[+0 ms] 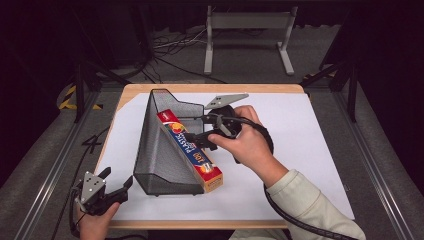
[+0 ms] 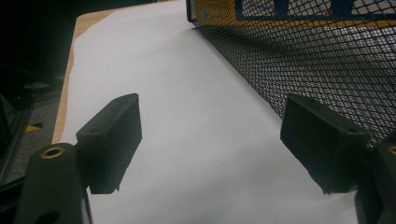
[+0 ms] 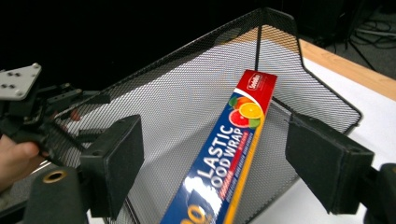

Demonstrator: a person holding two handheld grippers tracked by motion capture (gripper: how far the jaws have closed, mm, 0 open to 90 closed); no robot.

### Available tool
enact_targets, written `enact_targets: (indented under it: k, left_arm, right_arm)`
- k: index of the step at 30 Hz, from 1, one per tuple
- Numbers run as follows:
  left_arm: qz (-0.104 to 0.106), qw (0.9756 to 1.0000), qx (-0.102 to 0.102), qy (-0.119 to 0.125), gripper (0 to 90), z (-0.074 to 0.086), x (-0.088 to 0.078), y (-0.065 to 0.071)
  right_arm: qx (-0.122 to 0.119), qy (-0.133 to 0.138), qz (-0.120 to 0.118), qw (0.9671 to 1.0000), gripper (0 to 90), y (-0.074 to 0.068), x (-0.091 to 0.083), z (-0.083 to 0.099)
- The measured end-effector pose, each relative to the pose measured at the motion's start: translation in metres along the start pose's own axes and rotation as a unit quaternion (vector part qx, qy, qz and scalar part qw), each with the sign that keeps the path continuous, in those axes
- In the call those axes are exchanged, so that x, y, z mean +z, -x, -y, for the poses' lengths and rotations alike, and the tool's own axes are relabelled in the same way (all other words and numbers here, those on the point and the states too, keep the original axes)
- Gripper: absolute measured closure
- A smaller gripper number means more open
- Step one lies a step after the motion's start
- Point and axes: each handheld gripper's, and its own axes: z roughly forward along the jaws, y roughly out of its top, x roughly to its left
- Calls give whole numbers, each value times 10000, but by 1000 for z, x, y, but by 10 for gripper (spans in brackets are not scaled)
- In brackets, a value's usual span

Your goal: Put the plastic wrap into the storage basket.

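A black wire-mesh basket (image 1: pixel 159 150) lies on the white-covered table (image 1: pixel 295 145). A long red and blue plastic food wrap box (image 1: pixel 191 151) rests slanted along the basket's right side, one end up inside it. My right gripper (image 1: pixel 198 131) is open just over the middle of the box. In the right gripper view the box (image 3: pixel 233 154) runs up between the two spread pads (image 3: pixel 114 163) of the right gripper (image 3: pixel 214 137), untouched, with the basket (image 3: pixel 187 88) behind it. My left gripper (image 1: pixel 117 180) is open at the table's front left corner. In its own view the left gripper (image 2: pixel 210 116) holds nothing, beside the basket (image 2: pixel 308 65).
A grey metal stand (image 1: pixel 247 30) and loose cables lie on the floor beyond the table. The wooden table edge (image 1: pixel 210 88) shows at the back. Bare white sheet stretches right of the basket. Through the mesh, the left gripper (image 3: pixel 28 102) shows in the right gripper view.
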Motion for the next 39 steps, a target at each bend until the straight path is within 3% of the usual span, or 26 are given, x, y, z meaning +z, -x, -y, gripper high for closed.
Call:
enact_targets:
  k: [12,17,22,28,33,34,39]
  left_arm:
    - [-13,10000,-30,-17,215,0,0,0]
    - [-49,10000,-47,-8,215,1,-2,0]
    - [-71,10000,-58,-20,215,1,-4,-1]
    - [-94,9999,-62,-2,215,2,-5,1]
    - [-108,9999,-70,-18,215,3,-7,0]
    - [-107,9999,-86,-12,215,3,-7,-1]
    - [-81,10000,-44,-14,214,3,-7,0]
  right_arm:
    - [-3,244,231,9994,169,34,-70,31]
    - [-235,271,413,9985,155,48,-99,54]
    - [-185,271,567,9979,155,68,-124,82]
    - [-250,214,745,9967,154,87,-133,107]
    - [-137,408,766,9961,145,94,-130,133]
    - [-23,493,790,9956,145,98,-125,153]
    - [32,404,825,9958,145,105,-117,186]
